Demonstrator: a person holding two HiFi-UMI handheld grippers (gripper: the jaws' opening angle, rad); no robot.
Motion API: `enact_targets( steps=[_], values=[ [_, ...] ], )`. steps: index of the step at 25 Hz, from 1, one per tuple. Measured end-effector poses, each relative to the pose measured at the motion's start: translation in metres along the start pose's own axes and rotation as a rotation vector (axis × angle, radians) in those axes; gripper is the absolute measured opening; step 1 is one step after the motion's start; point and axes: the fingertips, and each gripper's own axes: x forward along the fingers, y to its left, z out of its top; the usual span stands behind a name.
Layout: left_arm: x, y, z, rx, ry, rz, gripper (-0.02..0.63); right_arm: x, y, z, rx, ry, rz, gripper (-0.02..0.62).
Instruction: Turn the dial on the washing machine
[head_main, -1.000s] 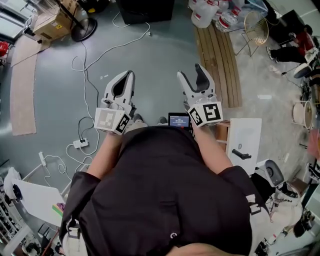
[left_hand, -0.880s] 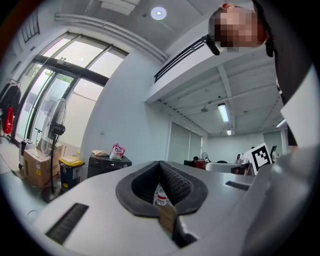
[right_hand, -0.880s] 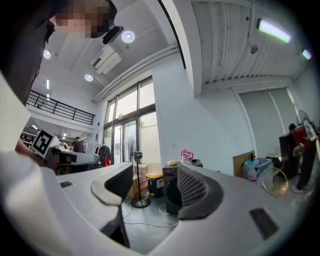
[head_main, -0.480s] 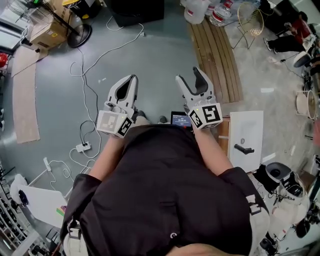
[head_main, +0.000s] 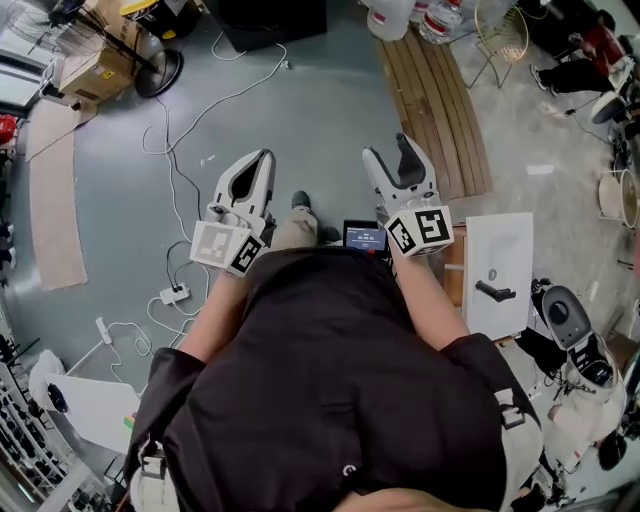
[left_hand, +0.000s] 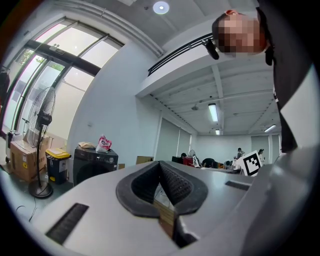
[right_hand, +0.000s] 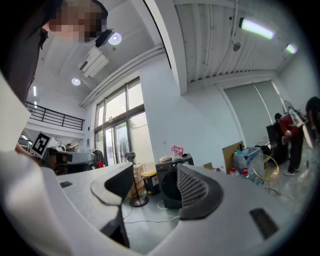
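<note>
The dark washing machine (left_hand: 95, 164) stands far ahead by the white wall, with a pink bag (left_hand: 103, 144) on top and a small round dial (left_hand: 111, 159) on its panel. In the right gripper view the washing machine (right_hand: 172, 186) shows between the jaws, well beyond them. In the head view its dark top (head_main: 270, 18) is at the upper edge. My left gripper (head_main: 250, 172) is held out from the chest, shut and holding nothing; its pads meet in its own view, left gripper (left_hand: 160, 172). My right gripper (head_main: 392, 160) is open and empty, right gripper (right_hand: 150, 182).
White cables (head_main: 170, 150) and a power strip (head_main: 172, 294) lie on the grey floor at the left. A standing fan (left_hand: 42, 145), a yellow bin (left_hand: 57, 165) and cardboard boxes (head_main: 95, 55) stand left of the machine. A wooden pallet (head_main: 435, 110) and a white panel (head_main: 495, 275) lie at the right.
The floor has slid in the head view and a foot now shows between the grippers: the person is stepping toward the machine. Both grippers keep their pose and jaw state.
</note>
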Motion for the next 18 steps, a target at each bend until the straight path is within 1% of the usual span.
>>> enact_targets(
  steps=[5, 6, 9, 10, 12, 14, 16, 18],
  values=[
    [0.003, 0.015, -0.003, -0.013, -0.002, 0.011, -0.006, 0.013, 0.005, -0.004, -0.015, 0.018, 0.018, 0.278],
    [0.004, 0.021, -0.004, -0.024, -0.005, 0.014, -0.006, 0.019, 0.006, -0.004, -0.02, 0.02, 0.02, 0.278],
    [0.014, 0.043, 0.001, -0.108, -0.043, 0.034, -0.006, 0.037, 0.004, -0.005, -0.036, 0.023, 0.016, 0.278],
    [0.019, 0.05, 0.004, -0.111, -0.056, 0.038, -0.006, 0.044, 0.001, -0.005, -0.039, 0.025, 0.011, 0.278],
    [0.031, 0.063, 0.006, -0.073, -0.057, 0.045, -0.006, 0.059, -0.005, -0.006, -0.042, 0.032, 0.001, 0.278],
    [0.046, 0.079, 0.004, -0.039, -0.04, 0.054, -0.006, 0.077, -0.01, -0.007, -0.045, 0.042, -0.004, 0.278],
    [0.06, 0.097, 0.004, -0.023, -0.035, 0.061, -0.006, 0.098, -0.017, -0.01, -0.062, 0.059, 0.005, 0.278],
    [0.074, 0.117, 0.006, -0.025, -0.039, 0.067, -0.006, 0.124, -0.021, -0.011, -0.063, 0.07, 0.017, 0.278]
  ],
)
